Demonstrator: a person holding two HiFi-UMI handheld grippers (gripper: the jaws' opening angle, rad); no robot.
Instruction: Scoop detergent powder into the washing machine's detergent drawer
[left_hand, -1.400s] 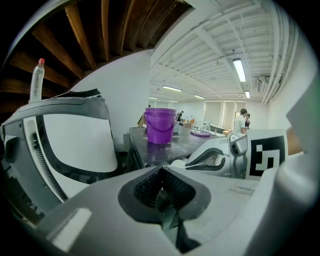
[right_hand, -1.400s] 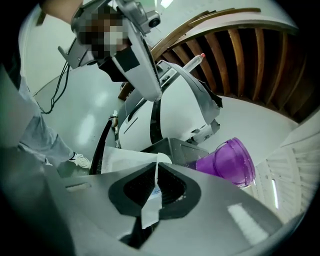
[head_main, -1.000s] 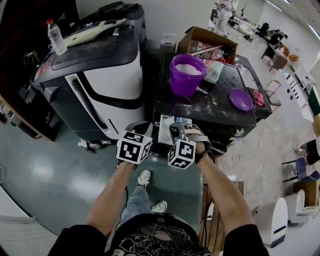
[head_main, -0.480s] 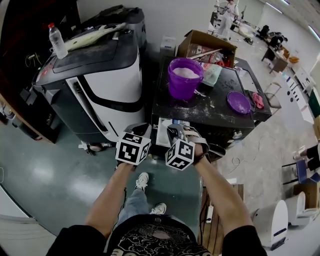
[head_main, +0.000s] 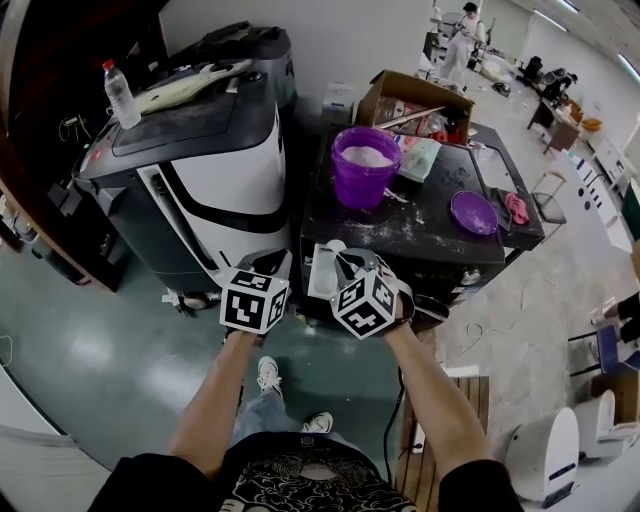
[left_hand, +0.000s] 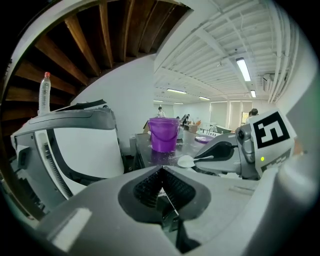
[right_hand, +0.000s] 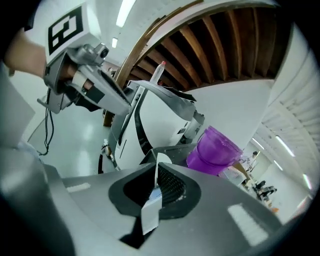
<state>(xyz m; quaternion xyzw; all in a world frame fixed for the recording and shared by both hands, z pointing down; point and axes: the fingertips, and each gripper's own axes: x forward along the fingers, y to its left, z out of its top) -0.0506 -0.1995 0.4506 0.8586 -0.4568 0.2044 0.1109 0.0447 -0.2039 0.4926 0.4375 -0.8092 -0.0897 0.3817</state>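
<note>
The left gripper (left_hand: 161, 182) hangs empty, its 2 fingers pressed together with nothing between them. Just beside it at 3 o'clock, the right gripper (right_hand: 156, 172) pinches the flat handle of a white scoop (left_hand: 186, 161). The scoop's bowl points towards 12 o'clock, at the front edge of the black washing machine (head_main: 400, 225). A white drawer (head_main: 318, 285) juts from that front, directly under the right gripper's fingers.

On the powder-dusted top surface, at 12 o'clock from both grippers, stands a purple bucket (head_main: 365, 165) filled with white detergent powder. Its purple lid (head_main: 472, 212) lies well apart at 3 o'clock from it. A cardboard box (head_main: 410, 95) sits behind the bucket. At 10 o'clock stands a large white-and-black machine (head_main: 200, 170), with 1 water bottle (head_main: 120, 92) upright on its top.
</note>
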